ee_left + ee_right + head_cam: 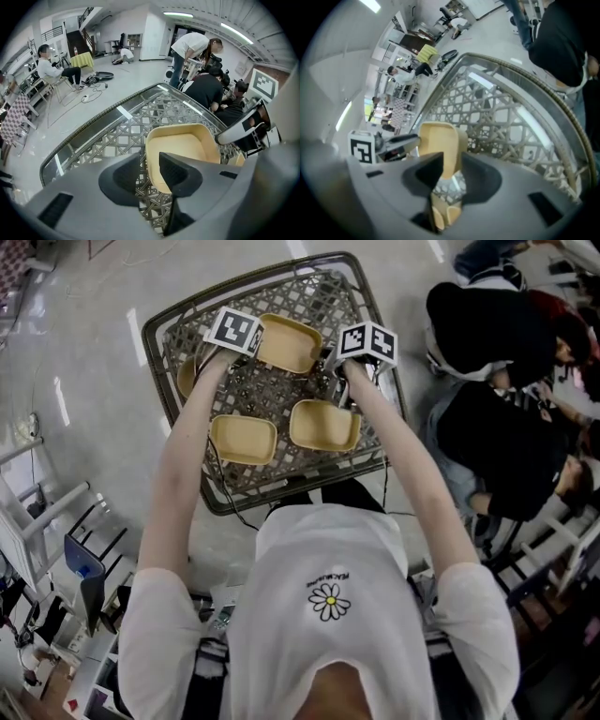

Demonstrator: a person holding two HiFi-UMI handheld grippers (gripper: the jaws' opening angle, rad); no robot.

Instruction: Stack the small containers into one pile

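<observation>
A near-left container (243, 438) and a near-right container (324, 424) lay apart, mouths up, on the woven table (319, 292), with none yet nested. Beyond them the left gripper (148, 171) and right gripper (453, 176) hung over the far container (289, 341), one at each side. Both had their jaws wide and empty and lined up with a rim, apparently to seize it. A fourth container (187, 376) peeped from under the left arm

Woven lattice table (323, 287) dead centre on grey floor (84, 427); people in black (492, 437) right, white chair (42, 510) left.
</observation>
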